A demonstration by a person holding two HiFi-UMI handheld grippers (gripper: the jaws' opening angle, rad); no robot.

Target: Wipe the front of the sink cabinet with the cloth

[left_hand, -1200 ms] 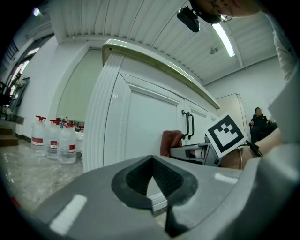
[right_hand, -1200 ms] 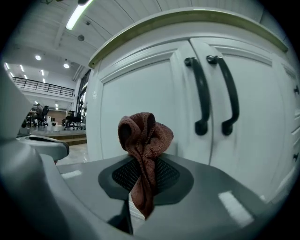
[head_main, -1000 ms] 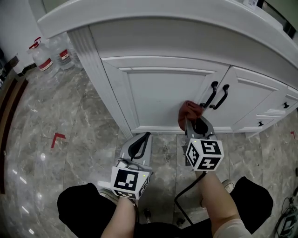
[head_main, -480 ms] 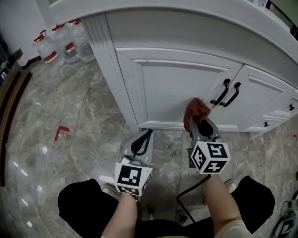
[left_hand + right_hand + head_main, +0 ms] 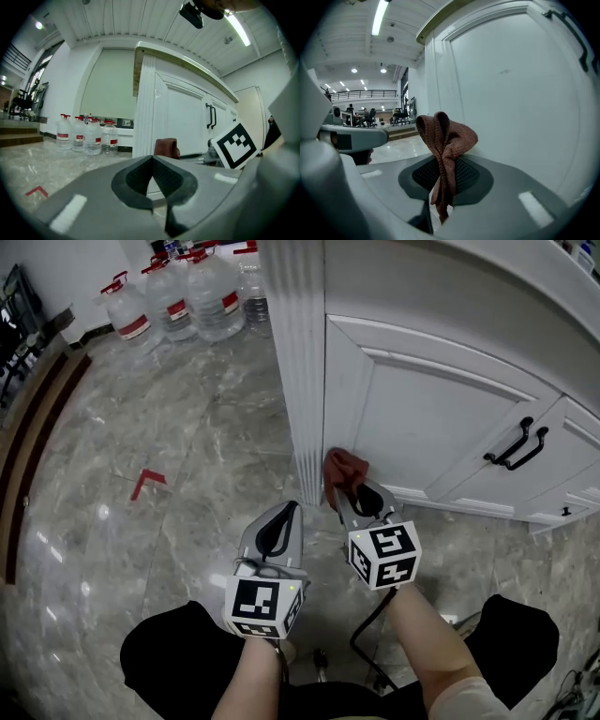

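My right jaws are clamped down on the cloth (image 5: 447, 136), and in the right gripper view the reddish-brown knit stands up out of them in a folded bunch. My right gripper (image 5: 349, 495) has that bunch against the front of the sink cabinet (image 5: 441, 418). It sits low on the left-hand door, right at the bottom left corner of the panel. From the head view the cloth (image 5: 343, 467) is just beside the fluted corner post (image 5: 298, 362), close above the floor. In the right gripper view the white door fills everything to the right of the bunch, and the cloth looks to be touching it.

Over on the other side, my left gripper (image 5: 281, 521) is low over the floor, just to the left of the right one and short of the cabinet. Its jaws are closed together with nothing between them, and the left gripper view shows the two dark pads meeting in a point. That view also catches the cloth (image 5: 167, 146) past the tips, by the post.

Further out, the pair of black handles (image 5: 514, 442) sit well to the right, where the two doors meet. The grey marble floor (image 5: 169, 427) runs away to the left and carries a small red corner mark (image 5: 148, 482). A cluster of big water bottles (image 5: 183, 301) with red labels stands against the far wall, beyond the post.
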